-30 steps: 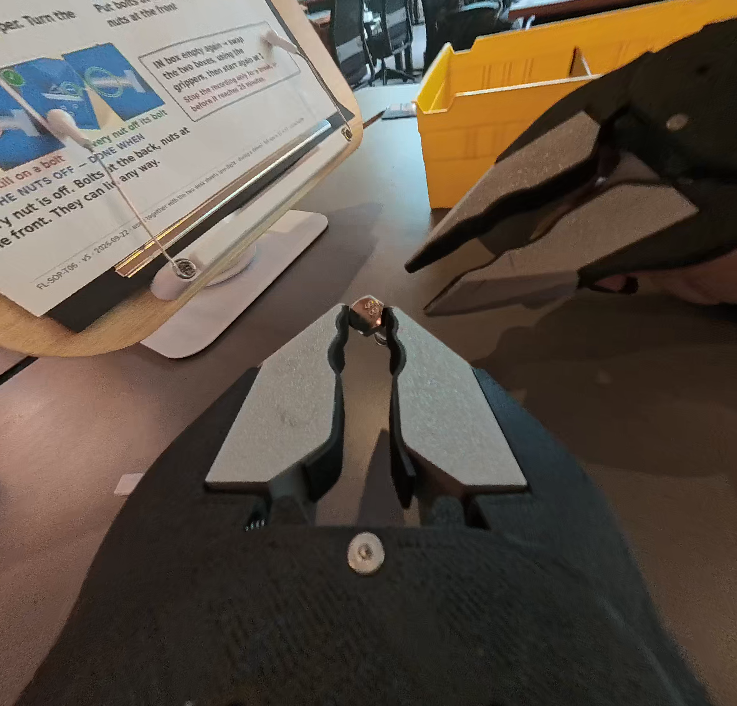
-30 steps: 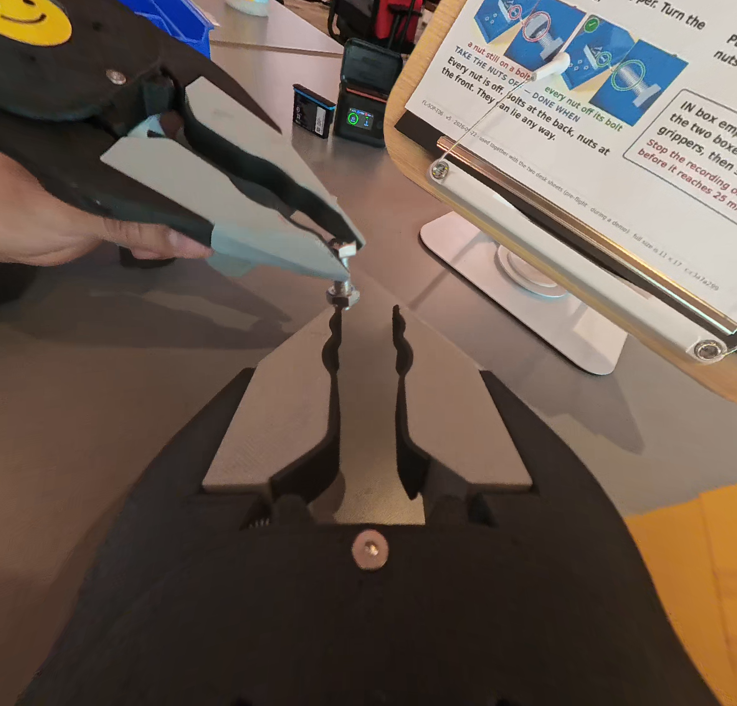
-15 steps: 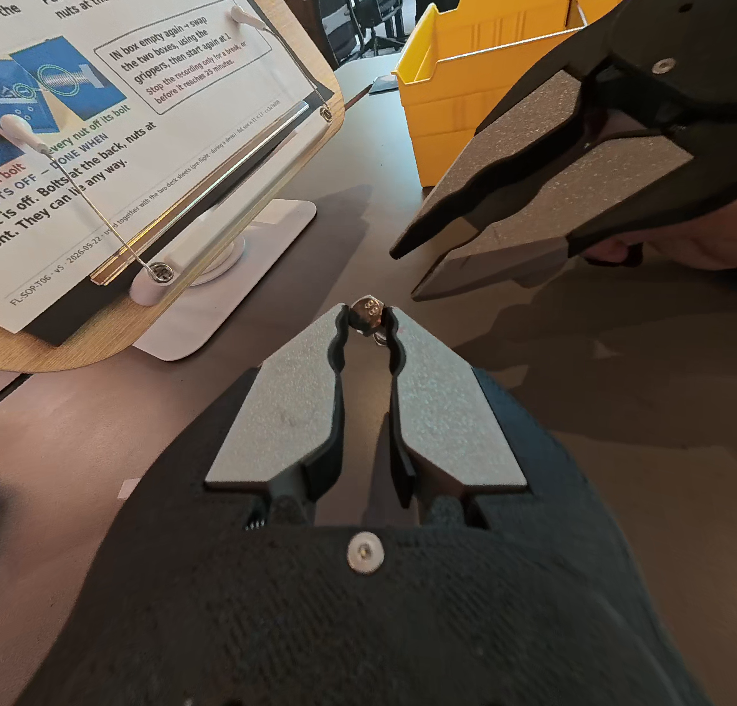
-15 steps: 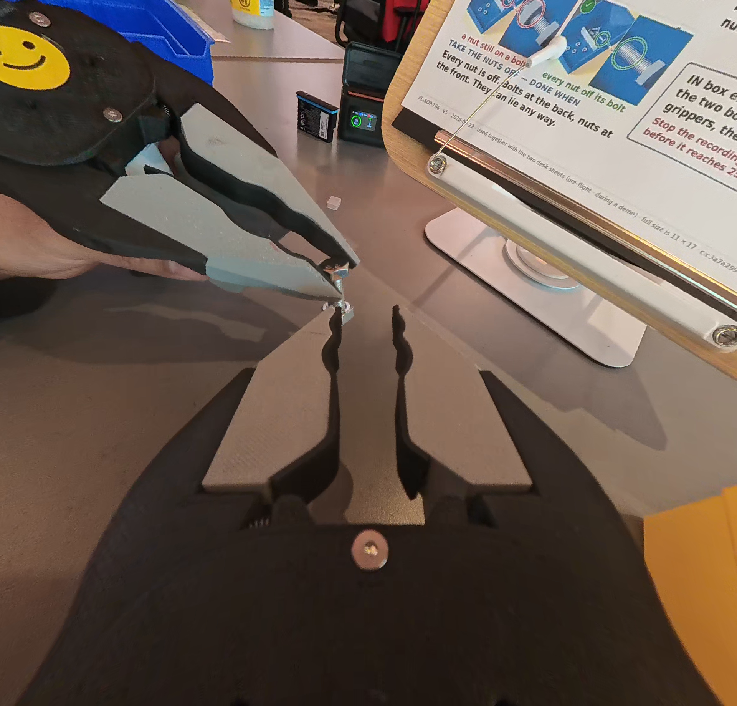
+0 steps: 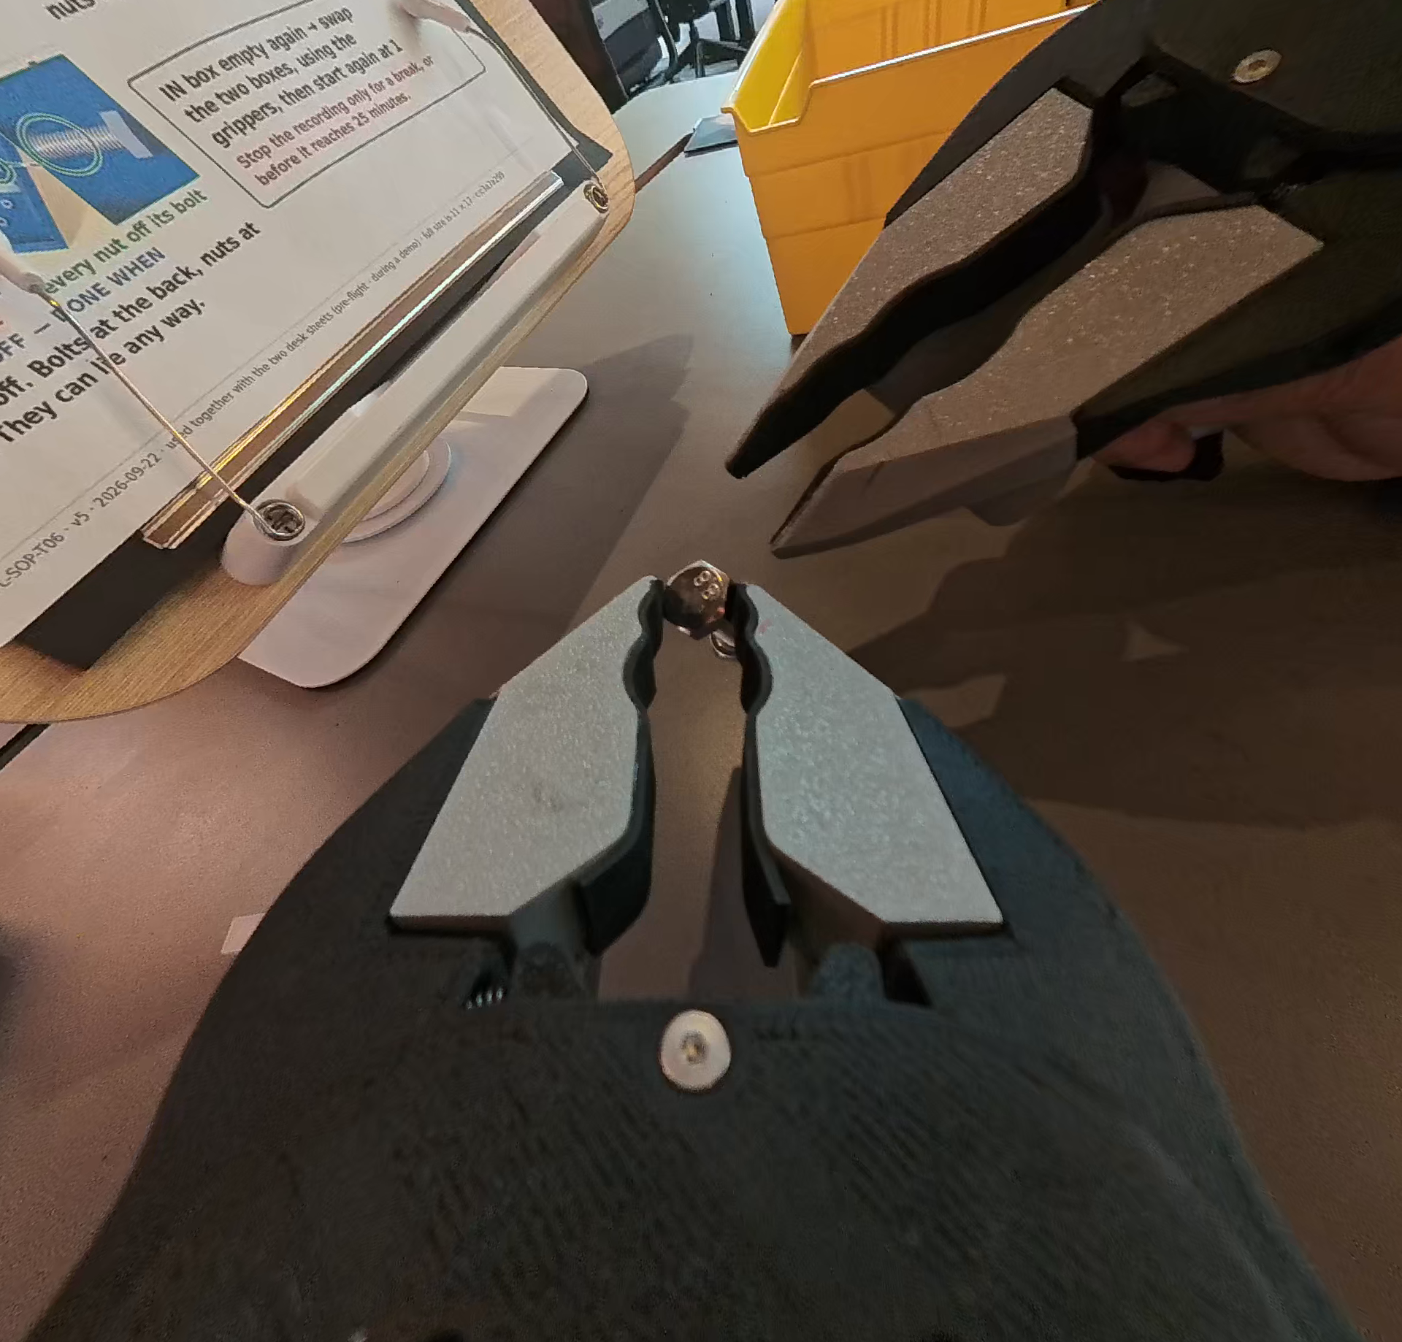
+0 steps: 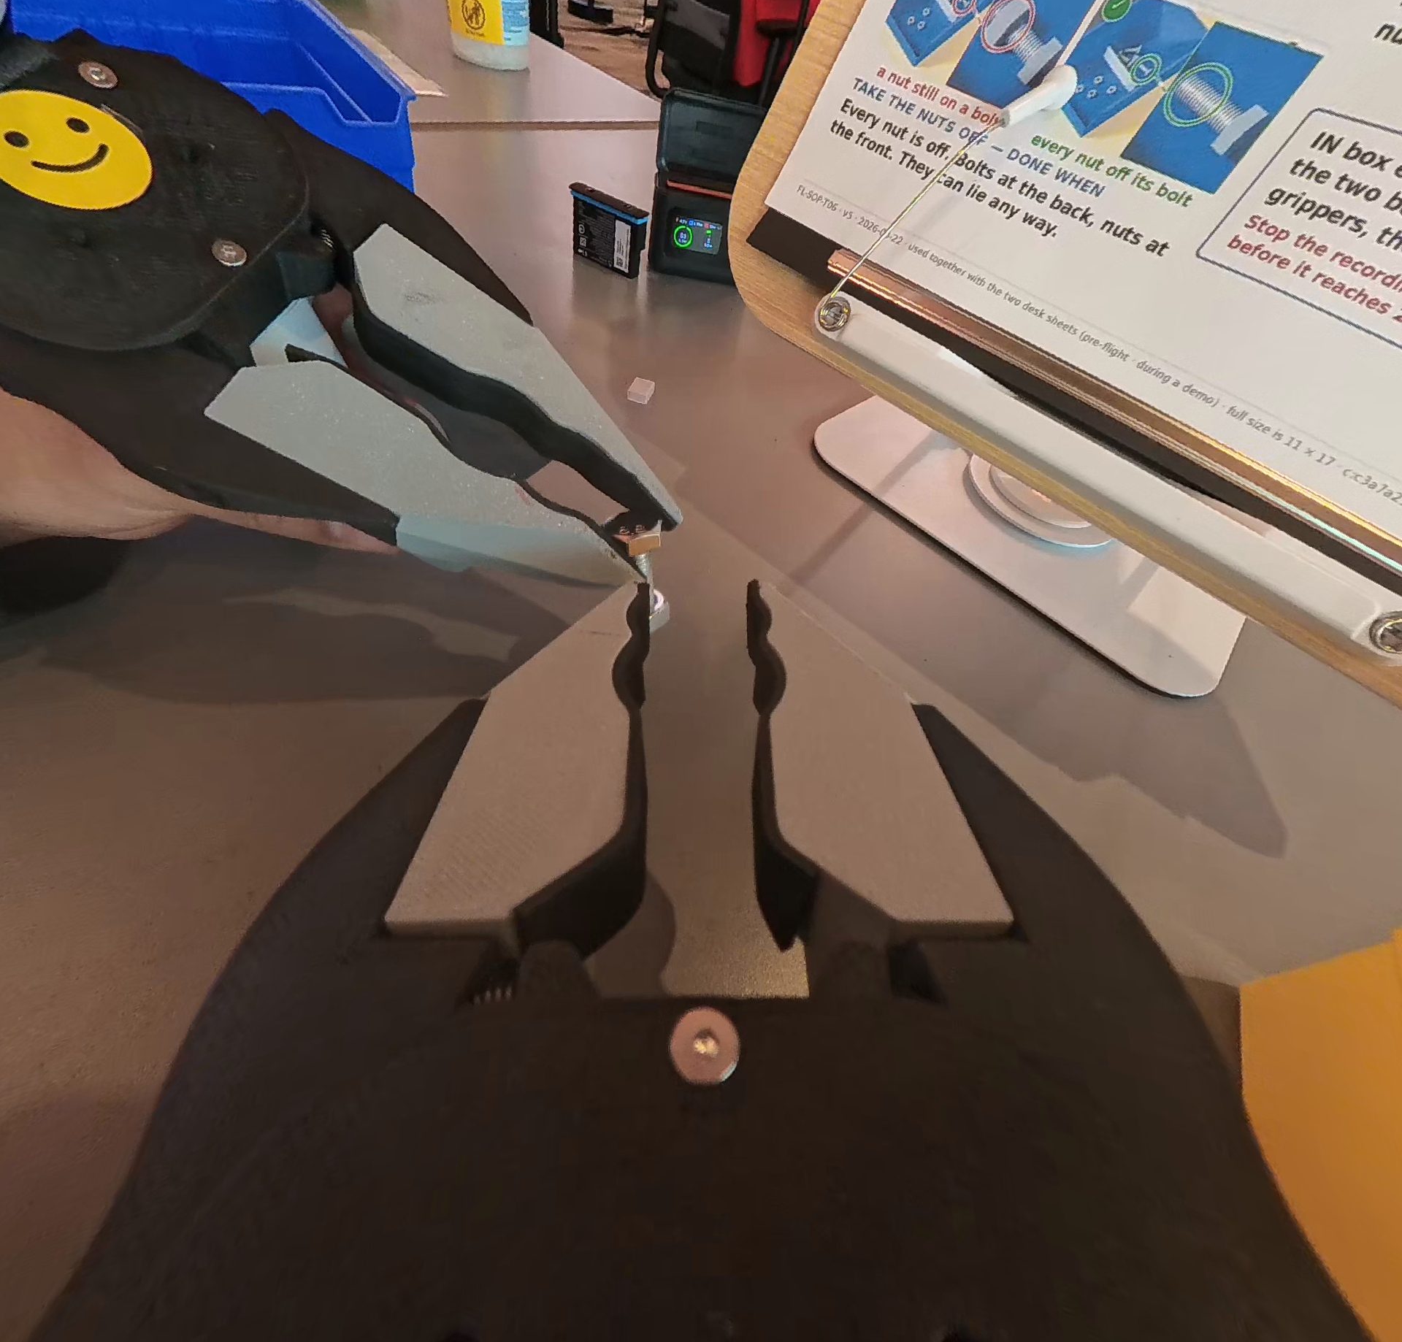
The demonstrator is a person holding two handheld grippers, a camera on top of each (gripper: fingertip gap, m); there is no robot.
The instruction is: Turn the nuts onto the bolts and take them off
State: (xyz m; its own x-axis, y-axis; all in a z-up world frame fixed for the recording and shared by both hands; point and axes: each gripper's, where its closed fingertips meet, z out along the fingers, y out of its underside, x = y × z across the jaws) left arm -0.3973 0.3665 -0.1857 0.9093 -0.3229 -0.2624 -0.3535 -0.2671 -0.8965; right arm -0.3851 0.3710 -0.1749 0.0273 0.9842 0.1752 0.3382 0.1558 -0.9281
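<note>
Above a grey worktop (image 6: 227, 812), the left gripper (image 5: 699, 598) has its jaws clamped on a bolt (image 5: 698, 598) carrying a nut (image 6: 657, 611), while the right gripper (image 6: 694, 598) waits with jaws parted, empty.

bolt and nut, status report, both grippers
Left gripper shut on bolt by its head. Right gripper open, nut beside its left fingertip, still on the bolt. Nothing in the way.
</note>
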